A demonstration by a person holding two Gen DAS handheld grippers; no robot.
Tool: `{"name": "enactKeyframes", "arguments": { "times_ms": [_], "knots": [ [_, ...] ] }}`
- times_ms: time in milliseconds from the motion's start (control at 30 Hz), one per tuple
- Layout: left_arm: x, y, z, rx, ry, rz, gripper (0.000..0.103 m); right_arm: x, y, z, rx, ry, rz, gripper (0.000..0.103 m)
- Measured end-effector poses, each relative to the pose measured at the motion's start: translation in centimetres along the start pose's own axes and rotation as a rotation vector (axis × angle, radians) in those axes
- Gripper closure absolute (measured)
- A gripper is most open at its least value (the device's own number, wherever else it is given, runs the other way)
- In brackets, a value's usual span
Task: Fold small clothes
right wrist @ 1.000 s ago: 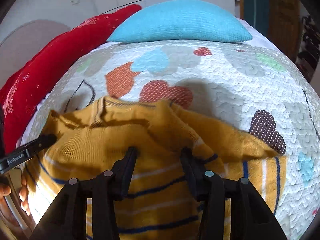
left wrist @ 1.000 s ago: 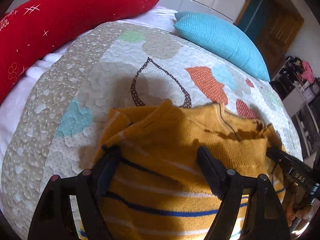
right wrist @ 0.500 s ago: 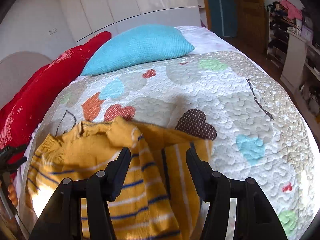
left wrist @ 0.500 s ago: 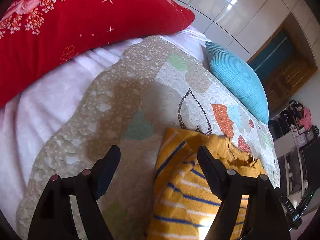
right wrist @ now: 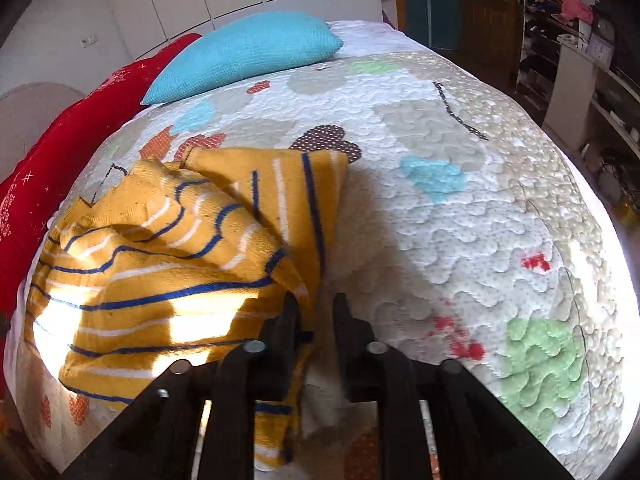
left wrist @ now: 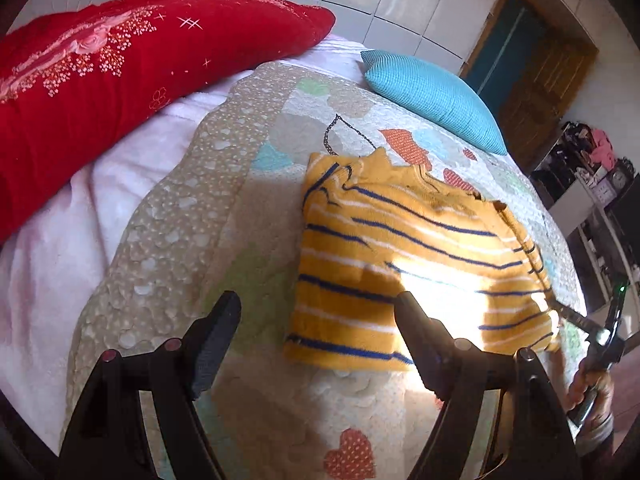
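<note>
Sweater [left wrist: 400,256], mustard with blue and white stripes, lies folded on the heart-print quilt [left wrist: 180,240], sunlight across its near edge. Right gripper [right wrist: 314,312] has fingers nearly together, pinching the sweater's right edge. Left gripper [left wrist: 320,336] hangs wide apart, holding nothing. Blue cushion [right wrist: 244,52] and red pillow [left wrist: 120,60] sit far behind

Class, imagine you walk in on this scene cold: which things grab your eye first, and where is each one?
The mustard sweater with blue and white stripes, lying rumpled on the heart-patterned quilt, stands out first. Behind it a big red embroidered pillow fills the left of the bed's head, with a turquoise cushion beside it. The right gripper is nearly closed at the sweater's edge, while the left gripper is wide open and empty.
</note>
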State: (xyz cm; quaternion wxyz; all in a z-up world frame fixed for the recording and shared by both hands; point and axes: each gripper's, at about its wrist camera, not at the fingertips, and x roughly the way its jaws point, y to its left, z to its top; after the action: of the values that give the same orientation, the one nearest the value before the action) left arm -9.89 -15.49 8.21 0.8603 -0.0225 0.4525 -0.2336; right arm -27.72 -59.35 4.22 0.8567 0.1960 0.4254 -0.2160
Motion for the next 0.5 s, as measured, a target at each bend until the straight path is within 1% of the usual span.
{"name": "enactKeyframes", "arguments": {
  "times_ms": [33, 100, 133, 200, 267, 300, 367, 400, 433, 467, 500],
  "knots": [
    [-0.1, 0.0, -0.4, 0.016, -0.002, 0.018, 0.025, -0.4, -0.4, -0.1, 0.006, -0.008, 0.002, 0.061],
    [-0.2, 0.1, -1.0, 0.035, -0.001, 0.031, 0.025, -1.9, -1.0, -0.5, 0.025, -0.036, 0.033, 0.061],
    [-0.2, 0.2, -1.3, 0.041, 0.001, 0.034, 0.025, -2.7, -0.9, -0.7, 0.027, -0.052, 0.032, 0.061],
    [-0.1, 0.2, -1.8, 0.042, 0.003, 0.042, 0.025, -4.3, -0.1, -1.6, 0.008, -0.096, 0.010, 0.061],
    [0.1, 0.3, -2.3, 0.034, 0.006, 0.042, 0.025, -5.6, 1.3, -2.9, -0.028, -0.136, 0.038, 0.060],
    [0.3, 0.4, -2.5, 0.026, 0.010, 0.039, 0.025, -5.8, 2.0, -3.6, -0.045, -0.131, 0.078, 0.061],
    [0.8, 0.6, -2.9, 0.002, 0.025, 0.033, 0.025, -5.0, 3.1, -4.9, -0.070, -0.075, 0.176, 0.061],
    [0.9, 0.7, -3.1, -0.009, 0.031, 0.027, 0.025, -4.3, 3.5, -5.2, -0.087, -0.057, 0.176, 0.062],
    [1.0, 0.7, -3.3, -0.019, 0.035, 0.023, 0.025, -3.7, 3.5, -5.3, -0.099, -0.054, 0.144, 0.062],
    [0.8, 0.8, -3.4, -0.025, 0.033, 0.020, 0.025, -3.0, 2.9, -5.0, -0.085, -0.052, 0.122, 0.062],
    [0.6, 0.9, -3.6, -0.026, 0.027, 0.020, 0.025, -2.5, 1.8, -4.5, -0.036, -0.047, 0.131, 0.057]
  ]
}}
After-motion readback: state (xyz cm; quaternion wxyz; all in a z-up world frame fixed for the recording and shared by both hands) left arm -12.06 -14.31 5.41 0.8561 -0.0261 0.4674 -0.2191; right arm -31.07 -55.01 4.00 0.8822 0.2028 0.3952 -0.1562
